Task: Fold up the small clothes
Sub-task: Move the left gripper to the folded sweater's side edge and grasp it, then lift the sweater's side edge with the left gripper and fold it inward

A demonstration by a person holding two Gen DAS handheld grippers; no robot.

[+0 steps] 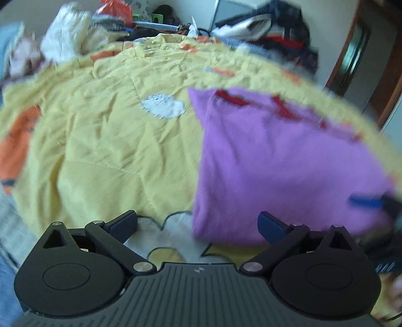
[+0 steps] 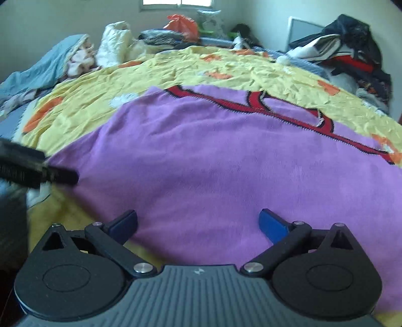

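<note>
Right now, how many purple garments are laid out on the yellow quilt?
1. The purple garment lies flat on the yellow quilt, directly ahead of the right gripper. More may sit hidden in the clothes heaps.

Soft daylight from a far window [image 2: 176, 2]; left view motion-blurred, edges bowed.

I count one purple garment [image 2: 226, 176] with red trim, one yellow bedspread [image 1: 100, 140], one orange bag [image 2: 182, 25], and my two hand-held grippers, left [image 1: 198, 225] and right [image 2: 198, 223]
</note>
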